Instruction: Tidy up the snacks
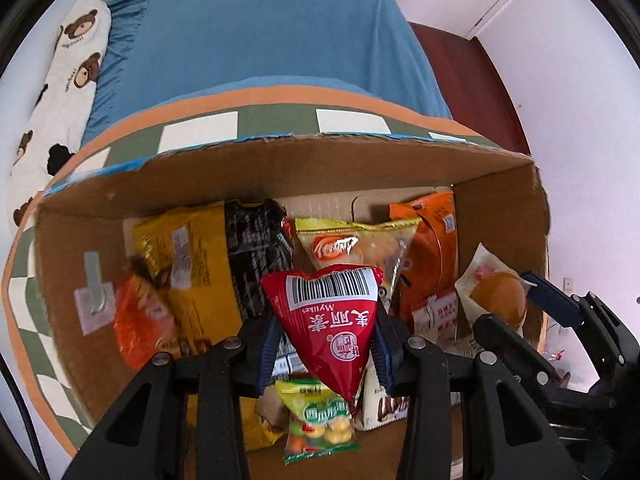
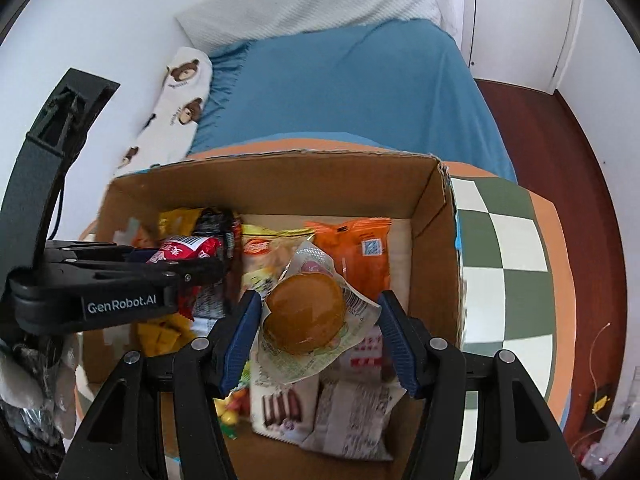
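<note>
Left gripper [image 1: 326, 344] clamped on the red snack pouch [image 1: 330, 320], right gripper [image 2: 318, 332] clamped on the wrapped bun [image 2: 305, 312], both over the cardboard box [image 2: 280, 184] already crowded with snacks – looks well along, two drops left

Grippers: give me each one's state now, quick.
Left gripper: closed on the red snack bag, above the cardboard box.
Right gripper: closed on the wrapped bun.
</note>
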`<action>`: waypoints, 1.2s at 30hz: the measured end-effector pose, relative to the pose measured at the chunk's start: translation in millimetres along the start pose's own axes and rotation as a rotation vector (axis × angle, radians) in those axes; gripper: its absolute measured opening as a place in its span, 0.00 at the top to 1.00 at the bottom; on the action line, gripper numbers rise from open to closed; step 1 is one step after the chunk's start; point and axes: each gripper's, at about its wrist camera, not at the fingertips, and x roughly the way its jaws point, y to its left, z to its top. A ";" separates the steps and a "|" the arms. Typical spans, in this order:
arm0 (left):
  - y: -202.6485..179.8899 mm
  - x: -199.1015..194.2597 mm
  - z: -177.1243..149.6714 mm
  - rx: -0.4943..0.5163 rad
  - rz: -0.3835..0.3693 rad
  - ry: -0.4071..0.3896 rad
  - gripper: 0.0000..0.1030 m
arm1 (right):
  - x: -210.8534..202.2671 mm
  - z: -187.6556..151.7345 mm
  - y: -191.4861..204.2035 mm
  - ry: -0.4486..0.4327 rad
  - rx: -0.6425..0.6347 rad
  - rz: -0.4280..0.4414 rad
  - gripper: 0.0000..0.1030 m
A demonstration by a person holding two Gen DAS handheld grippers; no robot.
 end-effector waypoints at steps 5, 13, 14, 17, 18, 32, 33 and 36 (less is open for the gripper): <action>6.3 11.5 11.7 -0.032 -0.002 0.050 0.59 | 25.9 10.6 -7.2 0.088 0.032 -0.054 0.34; 12.2 6.8 9.4 -0.051 0.054 0.018 0.07 | 32.9 6.8 -8.9 0.149 0.042 -0.118 0.04; 13.4 5.4 6.7 -0.053 0.050 0.013 0.03 | 31.2 5.5 -9.2 0.145 0.046 -0.116 0.04; 13.8 0.1 -2.0 -0.051 0.058 -0.001 0.01 | 25.3 0.6 -10.2 0.138 0.056 -0.112 0.04; 13.5 -2.7 -5.7 -0.050 0.055 -0.008 0.01 | 23.7 -0.8 -9.7 0.137 0.056 -0.114 0.04; 13.8 -81.0 -90.7 -0.031 0.114 -0.292 0.01 | -43.0 -48.9 14.8 -0.010 0.020 -0.142 0.04; 13.4 -86.5 -99.0 -0.033 0.114 -0.308 0.01 | -48.4 -54.1 16.8 -0.021 0.019 -0.139 0.04; 11.3 -103.9 -128.4 -0.033 0.104 -0.352 0.01 | -66.2 -71.3 23.5 -0.056 0.020 -0.129 0.04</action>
